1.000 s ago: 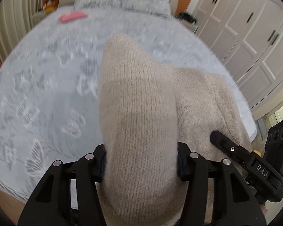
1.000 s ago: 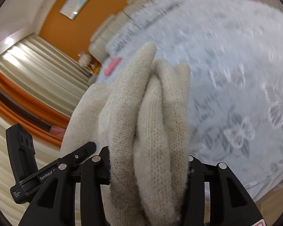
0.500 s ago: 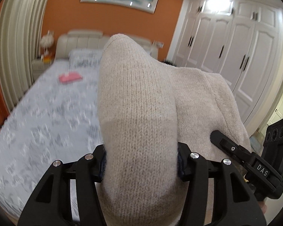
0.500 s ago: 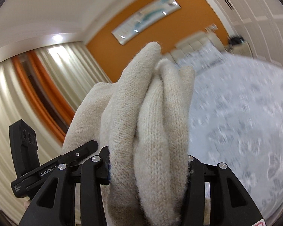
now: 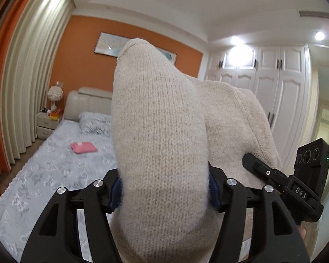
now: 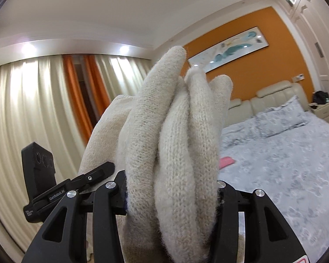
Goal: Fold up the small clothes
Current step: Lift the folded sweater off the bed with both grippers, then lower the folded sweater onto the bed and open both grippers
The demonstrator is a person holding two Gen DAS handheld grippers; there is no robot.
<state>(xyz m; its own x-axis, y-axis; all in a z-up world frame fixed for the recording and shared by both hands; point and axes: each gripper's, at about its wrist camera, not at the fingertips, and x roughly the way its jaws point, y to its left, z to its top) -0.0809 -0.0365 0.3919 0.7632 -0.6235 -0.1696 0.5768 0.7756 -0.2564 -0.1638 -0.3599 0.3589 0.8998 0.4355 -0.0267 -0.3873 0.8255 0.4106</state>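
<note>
Orange wall point(image 5: 129, 50) and pale pleated curtains point(image 6: 28, 114) frame the bedroom you are standing in, with a framed painting point(image 6: 232, 48) hung above a cream padded headboard point(image 6: 274, 96) and white wardrobe doors point(image 5: 283, 92) along one side. Below your grippers lies the bed point(image 5: 43, 175), spread with a grey butterfly-print cover, a matching pillow point(image 5: 94, 125) at its head and a small pink folded item point(image 5: 83, 148) resting on the cover near that pillow. Your left gripper point(image 5: 164, 190) has its jaws pressed in against a thick bunch of the beige knit garment point(image 5: 160, 131), which rises in a rounded hump straight up in front of the lens, lifted clear of the bed. From there the knit stretches off to your right, draped past the other tool's black finger. Your right gripper point(image 6: 171, 192) is likewise clamped on the same garment point(image 6: 177, 131), here gathered into several upright ridges of cloth squeezed side by side between the jaws. Fabric fills the gap in both claws, so neither has any open space showing. A bedside cabinet point(image 5: 47, 125) with a round white lamp point(image 5: 54, 94) stands beside the headboard, against the curtains.
</note>
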